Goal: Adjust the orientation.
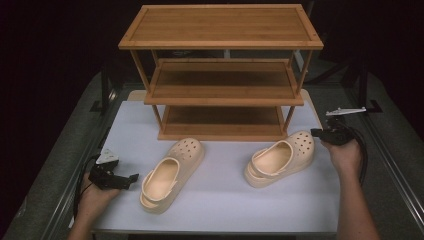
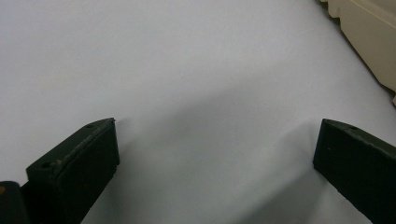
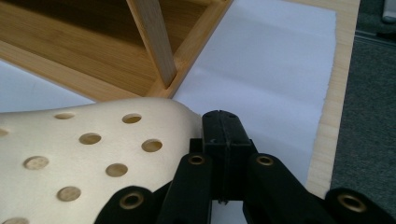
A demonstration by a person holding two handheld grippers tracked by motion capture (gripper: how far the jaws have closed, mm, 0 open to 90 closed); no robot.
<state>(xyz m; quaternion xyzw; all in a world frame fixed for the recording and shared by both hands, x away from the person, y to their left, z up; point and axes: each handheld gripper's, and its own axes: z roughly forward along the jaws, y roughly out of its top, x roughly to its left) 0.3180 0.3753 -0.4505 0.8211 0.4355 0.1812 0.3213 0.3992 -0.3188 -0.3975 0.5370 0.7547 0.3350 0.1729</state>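
Two cream clogs lie on the white sheet in front of a wooden rack. The left clog (image 1: pixel 170 173) lies toe-up toward the rack; its edge (image 2: pixel 369 37) shows at the top right of the left gripper view. My left gripper (image 1: pixel 131 179) rests near the sheet's left edge, just left of that clog's heel, jaws wide open over bare sheet (image 2: pixel 215 140). The right clog (image 1: pixel 280 157) has its perforated toe (image 3: pixel 93 154) right beside my right gripper (image 1: pixel 316 132), which is shut with nothing between its jaws (image 3: pixel 224 135), tips next to the toe.
A three-tier wooden shoe rack (image 1: pixel 222 75) stands at the back of the white sheet (image 1: pixel 225 200); its corner post (image 3: pixel 156 42) rises just past the right clog's toe. The sheet's right edge and wooden table rim (image 3: pixel 338 93) lie close to the right gripper.
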